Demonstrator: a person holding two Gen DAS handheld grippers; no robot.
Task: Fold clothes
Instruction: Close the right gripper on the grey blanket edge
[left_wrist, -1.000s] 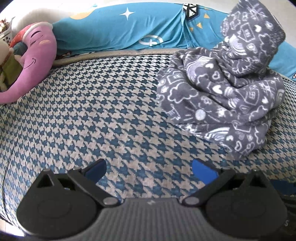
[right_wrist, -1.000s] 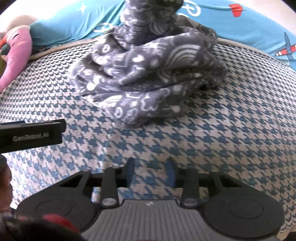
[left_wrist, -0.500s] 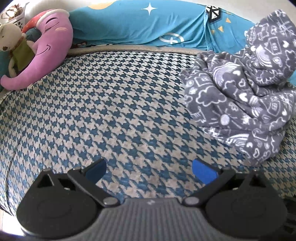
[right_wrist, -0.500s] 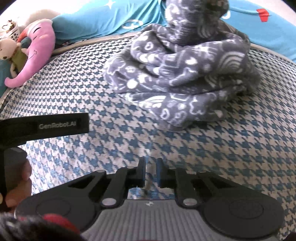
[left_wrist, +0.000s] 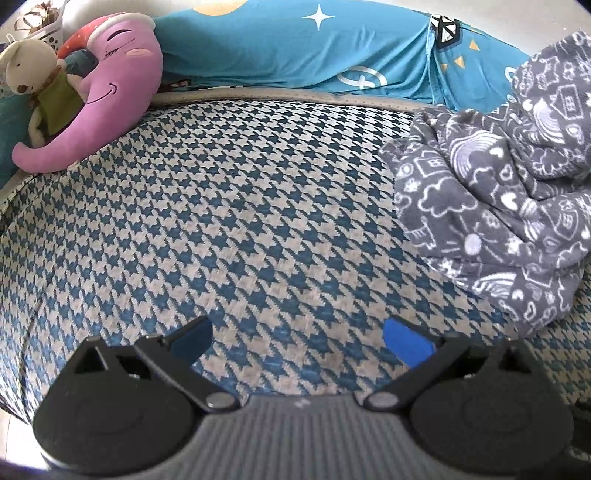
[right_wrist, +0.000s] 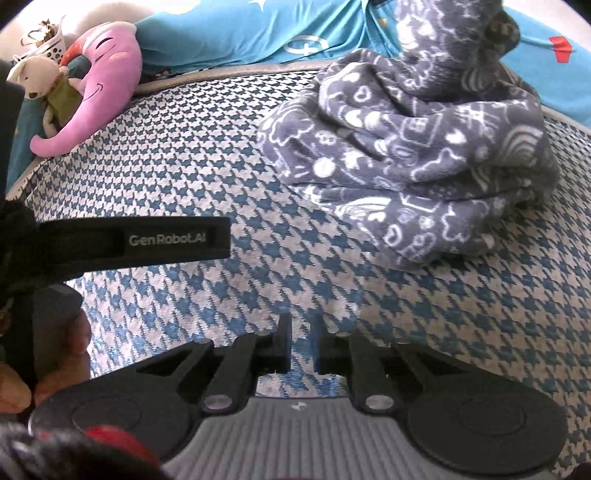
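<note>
Beyond both hand-held grippers — grey garment (right_wrist: 410, 147); seemingly crumpled.

Grey white-doodled garment (right_wrist: 417, 147); blue-white houndstooth bedcover (left_wrist: 229, 221); pink elephant plush (left_wrist: 107, 99).

A soft gray piece of clothing (right_wrist: 413, 162) lies in a lumpy heap on the blue and white checked bed cover (left_wrist: 229, 221). It is not folded. It has white drawings all over it: hearts, clouds, rainbows and little houses. The cloth is bunched into thick rolls, and 1 part sticks up tall at the back. From the left camera the heap (left_wrist: 498, 206) sits far to the right side. It may have a hood, but that is hard to tell.
</note>
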